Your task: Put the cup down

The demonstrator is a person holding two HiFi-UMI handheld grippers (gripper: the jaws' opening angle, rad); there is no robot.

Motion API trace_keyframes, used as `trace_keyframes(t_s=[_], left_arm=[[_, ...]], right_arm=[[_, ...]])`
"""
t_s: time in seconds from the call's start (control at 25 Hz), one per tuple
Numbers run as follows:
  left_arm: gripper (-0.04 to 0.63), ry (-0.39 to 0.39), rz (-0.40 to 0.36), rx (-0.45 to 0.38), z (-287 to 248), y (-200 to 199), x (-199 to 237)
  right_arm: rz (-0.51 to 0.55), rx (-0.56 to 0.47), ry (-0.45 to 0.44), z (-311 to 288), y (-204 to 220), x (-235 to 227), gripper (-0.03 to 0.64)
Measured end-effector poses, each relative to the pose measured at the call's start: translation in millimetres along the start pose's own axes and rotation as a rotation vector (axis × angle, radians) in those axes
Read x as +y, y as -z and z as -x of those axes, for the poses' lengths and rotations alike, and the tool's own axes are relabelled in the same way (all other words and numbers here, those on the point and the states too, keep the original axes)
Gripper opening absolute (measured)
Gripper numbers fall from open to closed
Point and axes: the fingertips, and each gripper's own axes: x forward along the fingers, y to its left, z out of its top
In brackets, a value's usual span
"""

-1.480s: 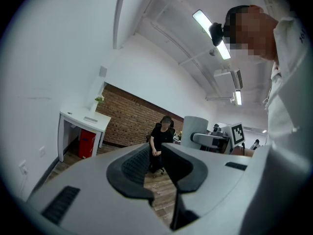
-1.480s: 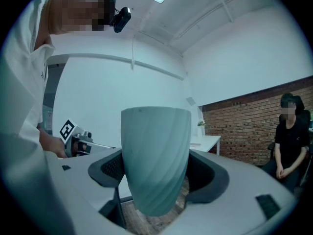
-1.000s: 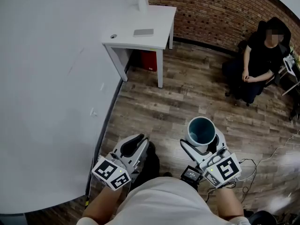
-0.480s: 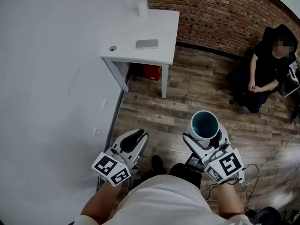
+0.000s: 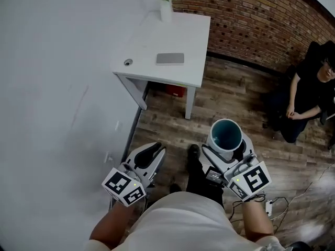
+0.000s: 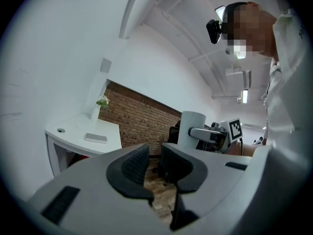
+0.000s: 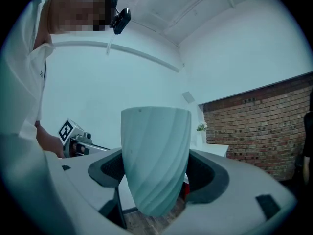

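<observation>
A pale ribbed cup with a teal inside stands upright between the jaws of my right gripper, which is shut on it above the wooden floor. In the right gripper view both pads press the sides of the cup. My left gripper hangs beside it near the white wall. Its jaws stand a little apart with nothing between them. The cup also shows from the left gripper view. Ahead stands a white table.
On the table lie a grey flat slab, a small round object and a white vase with flowers. A red box sits under it. A seated person is at the right by the brick wall. Cables lie on the floor.
Both grippers and the cup have come closer to the white table, which now sits lower and larger in the head view. The seated person has slid toward the right edge.
</observation>
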Motion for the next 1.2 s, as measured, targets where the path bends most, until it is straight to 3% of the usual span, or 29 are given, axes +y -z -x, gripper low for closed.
trace_keyframes(t_s=[0.56,0.88,1.2], left_arm=[[0.066,-0.127,0.014,-0.053,-153,-66,105],[0.067,-0.154,0.025,-0.034,-185,-74,138],[0.078,-0.12,0.038,-0.006,-204,-77,169]], right_arm=[[0.002,0.031,-0.153,-136,-15,-152,0.373],[-0.021,0.067,-0.178,-173,-7,-180,0.373],[-0.026,0.082,-0.148,-202,-3,-192,0.373]])
